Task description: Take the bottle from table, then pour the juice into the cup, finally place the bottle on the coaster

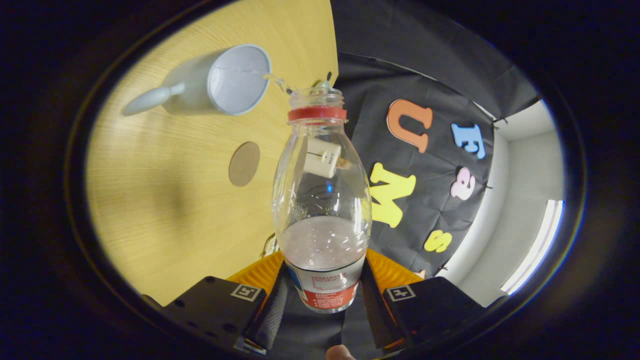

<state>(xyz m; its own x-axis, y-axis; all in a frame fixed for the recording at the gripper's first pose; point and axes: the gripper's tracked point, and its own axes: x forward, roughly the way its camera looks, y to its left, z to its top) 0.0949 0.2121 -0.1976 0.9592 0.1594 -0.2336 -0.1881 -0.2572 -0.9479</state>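
The gripper is clamped on the tilted bottle, liquid streaming from its mouth into the cup on the counter.

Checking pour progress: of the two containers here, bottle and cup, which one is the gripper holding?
The clear bottle with the red neck ring, clamped between the gripper fingers; the grey cup stands free on the table.

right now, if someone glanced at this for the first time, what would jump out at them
The clear bottle, gripped between the gripper fingers, stands out first: it is tipped, open-mouthed, with a thin stream running from its mouth into the pale cup just beyond it on the wooden table. Next is the round brown coaster, bare, lying beside the bottle and nearer the fingers than the cup.
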